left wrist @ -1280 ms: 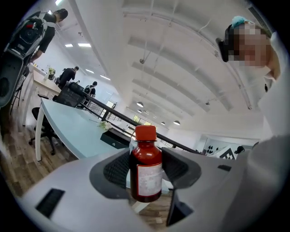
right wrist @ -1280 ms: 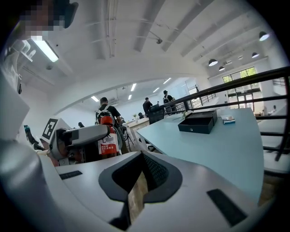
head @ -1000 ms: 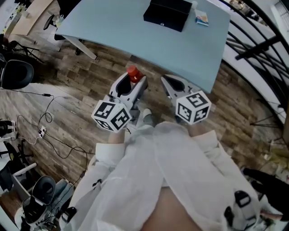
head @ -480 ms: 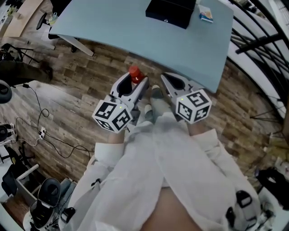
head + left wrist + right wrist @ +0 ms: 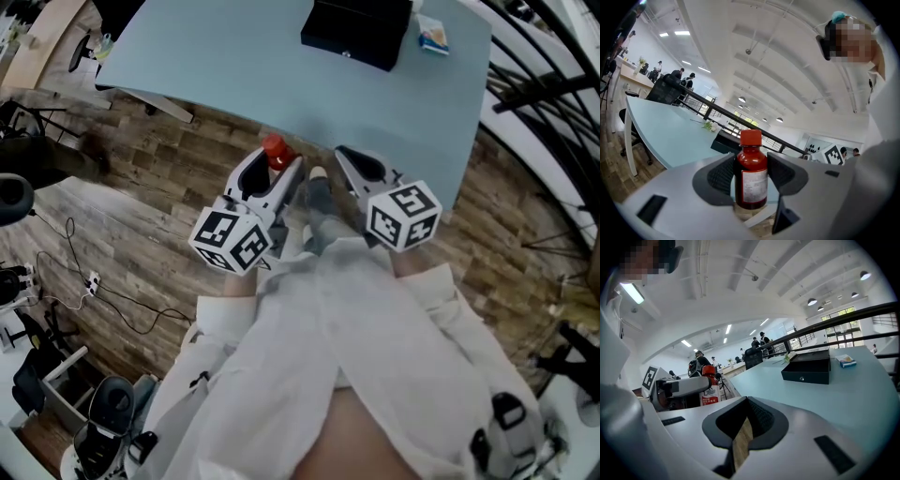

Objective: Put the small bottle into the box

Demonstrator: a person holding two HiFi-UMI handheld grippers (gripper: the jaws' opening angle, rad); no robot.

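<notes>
Head view, centre of the frame: the left hand-held gripper (image 5: 272, 169) clamps the small bottle (image 5: 274, 148), red-capped and upright, over the wood floor (image 5: 169, 187) just below the worktop (image 5: 234, 66) edge. The right hand-held gripper (image 5: 349, 164) sits beside it, jaws nearly together, empty. The black box (image 5: 356, 33) rests on the worktop, top centre.

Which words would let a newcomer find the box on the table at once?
Look at the big pale blue table filling the top of the head view. Toward its far right part sits a flat black rectangular box with a small pale stud on its front. The little blue and white packet to its right is much smaller and lighter.
</notes>
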